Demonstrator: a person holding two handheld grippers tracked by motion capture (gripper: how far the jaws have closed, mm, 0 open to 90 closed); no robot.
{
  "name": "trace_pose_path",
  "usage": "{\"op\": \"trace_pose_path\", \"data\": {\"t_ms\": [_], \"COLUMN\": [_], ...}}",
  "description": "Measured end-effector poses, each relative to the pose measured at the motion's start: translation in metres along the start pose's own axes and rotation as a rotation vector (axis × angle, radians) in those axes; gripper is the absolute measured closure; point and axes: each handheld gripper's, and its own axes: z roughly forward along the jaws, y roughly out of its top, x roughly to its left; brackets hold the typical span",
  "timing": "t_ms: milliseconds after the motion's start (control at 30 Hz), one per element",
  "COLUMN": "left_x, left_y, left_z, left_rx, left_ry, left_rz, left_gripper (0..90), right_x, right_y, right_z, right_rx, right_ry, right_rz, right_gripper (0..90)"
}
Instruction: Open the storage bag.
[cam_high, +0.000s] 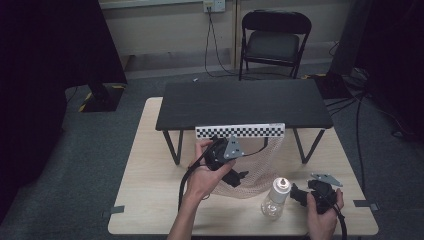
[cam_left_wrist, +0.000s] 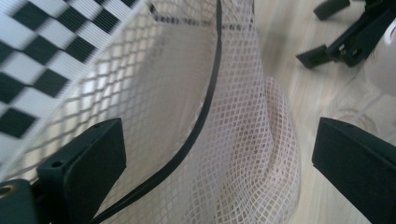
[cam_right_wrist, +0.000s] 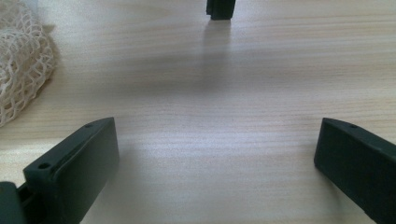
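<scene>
Left tongs (cam_high: 235, 176): jaws spread wide, gripping nothing, poised over the mesh bag (cam_high: 255, 170).
Right tongs (cam_high: 300, 195): jaws apart, empty, low over the worktop (cam_high: 150, 185).
Progress: judged early; bag ungripped, bottle (cam_high: 276, 198) outside it.
Position: bottle stands at 9 o'clock of right tongs; bag lies at 12 o'clock of bottle.

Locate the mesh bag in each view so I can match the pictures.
High view: the mesh bag hangs below the checkered strip at centre, right of the left claw.
Left gripper view: it fills the middle, between the claw's open jaws, a black cord running across it.
Right gripper view: a bunched corner lies at the upper left edge.
Shared landmark: the pale wooden table under the bag.
</scene>
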Motion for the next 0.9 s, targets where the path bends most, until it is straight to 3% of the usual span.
{"op": "trace_pose_path", "data": {"t_ms": [233,367,600,800,900], "left_x": [0.009,0.011,0.014,0.01,0.006], "left_y": [-0.003,-0.004,-0.009,-0.011,-0.012], "left_z": [0.018,0.024,0.034,0.031,0.027], "left_rx": [0.067,0.09,0.156,0.175,0.188], "left_ry": [-0.033,-0.034,-0.081,-0.102,-0.141], "left_rz": [0.027,0.021,0.029,0.054,0.083], "left_gripper": [3.2,3.6,3.5,3.9,3.6], "right_x": [0.0,0.0,0.0,0.0,0.0], "right_y": [0.0,0.0,0.0,0.0,0.0], "right_z": [0.0,0.0,0.0,0.0,0.0], "right_rx": [0.0,0.0,0.0,0.0,0.0], "right_ry": [0.0,0.0,0.0,0.0,0.0], "right_rz": [0.0,0.0,0.0,0.0,0.0], "right_gripper": [0.0,0.0,0.0,0.0,0.0]}}
